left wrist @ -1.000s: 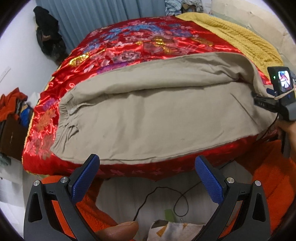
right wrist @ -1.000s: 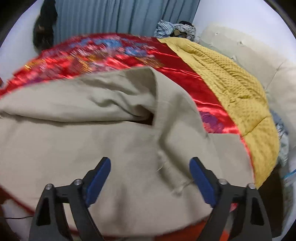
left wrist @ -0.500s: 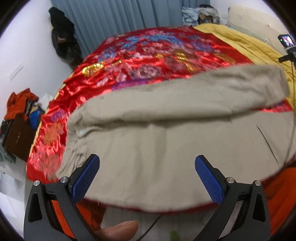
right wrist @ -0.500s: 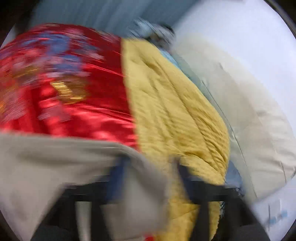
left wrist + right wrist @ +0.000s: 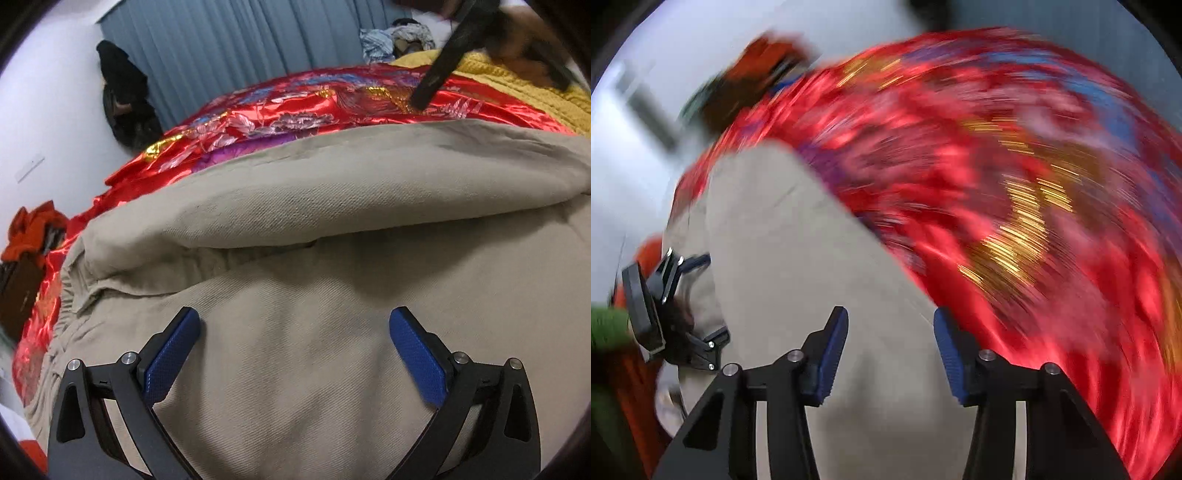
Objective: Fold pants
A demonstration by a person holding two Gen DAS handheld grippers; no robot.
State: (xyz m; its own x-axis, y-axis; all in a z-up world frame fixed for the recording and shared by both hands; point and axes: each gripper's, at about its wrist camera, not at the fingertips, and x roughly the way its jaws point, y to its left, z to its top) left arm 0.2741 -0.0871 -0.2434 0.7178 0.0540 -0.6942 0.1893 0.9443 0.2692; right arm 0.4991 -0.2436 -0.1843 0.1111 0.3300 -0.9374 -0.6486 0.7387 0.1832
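Now the left claw (image 5: 294,354) gapes wide above the pants (image 5: 332,295); the right claw (image 5: 890,354), half-closing, grips nothing

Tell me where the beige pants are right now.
The beige pants lie spread over the red floral bedspread, filling the lower left wrist view, one leg folded over, under the open left gripper.

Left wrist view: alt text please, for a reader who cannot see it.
Beige pants lie partly folded across a red floral bedspread, filling the frame. The left gripper hovers over them, jaws wide open and empty.
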